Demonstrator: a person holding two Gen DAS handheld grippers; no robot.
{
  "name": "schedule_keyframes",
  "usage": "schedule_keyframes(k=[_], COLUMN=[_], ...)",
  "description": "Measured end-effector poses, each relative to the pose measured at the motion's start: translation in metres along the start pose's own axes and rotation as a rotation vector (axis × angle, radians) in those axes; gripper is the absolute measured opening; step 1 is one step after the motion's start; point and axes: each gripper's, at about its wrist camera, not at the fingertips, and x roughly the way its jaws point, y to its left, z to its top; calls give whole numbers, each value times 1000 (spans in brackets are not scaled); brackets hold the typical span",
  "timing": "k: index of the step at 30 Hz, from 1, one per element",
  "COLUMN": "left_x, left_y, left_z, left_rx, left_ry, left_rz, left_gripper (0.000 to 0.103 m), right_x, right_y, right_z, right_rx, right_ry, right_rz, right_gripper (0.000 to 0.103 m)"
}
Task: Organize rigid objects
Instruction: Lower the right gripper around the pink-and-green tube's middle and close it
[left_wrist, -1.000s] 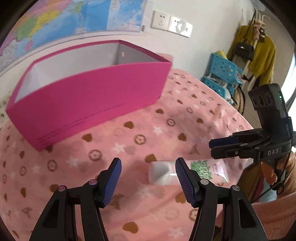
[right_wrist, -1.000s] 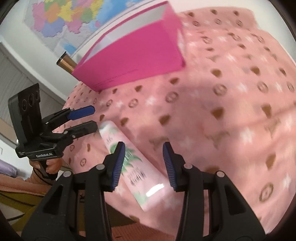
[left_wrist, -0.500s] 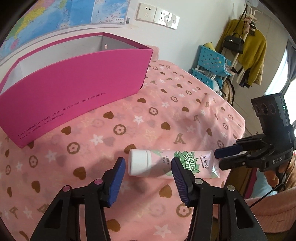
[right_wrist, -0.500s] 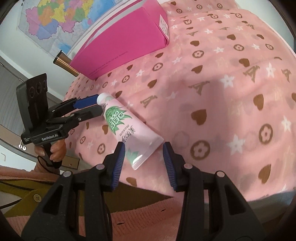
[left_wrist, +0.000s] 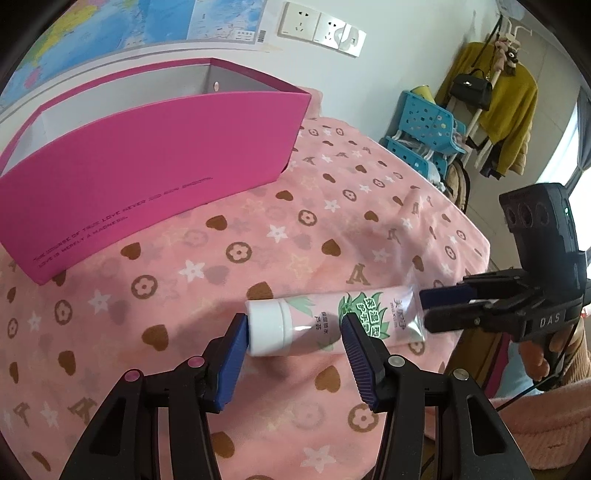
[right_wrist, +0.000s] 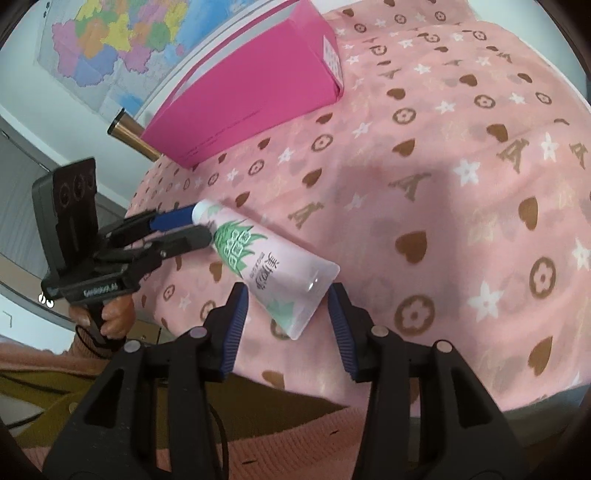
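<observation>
Pink tube (left_wrist: 325, 323) lying on patterned cloth (left_wrist: 332, 206); white cap end between spread jaws of left gripper (left_wrist: 295, 341), crimped end between spread jaws of right gripper (right_wrist: 288, 306). Magenta box (left_wrist: 147, 162) beyond.

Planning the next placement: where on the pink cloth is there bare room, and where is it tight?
Bare: the pink patterned cloth between the magenta open-top box and the pink hand-cream tube, and the stretch right of both in the right wrist view. Tight: the tube's ends, left gripper at the cap, right gripper at the crimp.
</observation>
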Motion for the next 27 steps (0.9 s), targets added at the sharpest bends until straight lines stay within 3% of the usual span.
schedule_keyframes(k=[16,27], left_x=[-3,-7], left_y=[32,37], left_z=[6,3], left_rx=[-143,-164], left_ry=[-28,-40], left_rz=[80,109], left_gripper=[52,52], right_x=[31,41], right_y=[7,0], right_z=[61,63], right_rx=[-90,-79], right_ry=[-56,-51], right_rz=[-24,-35], right_gripper=[48,48])
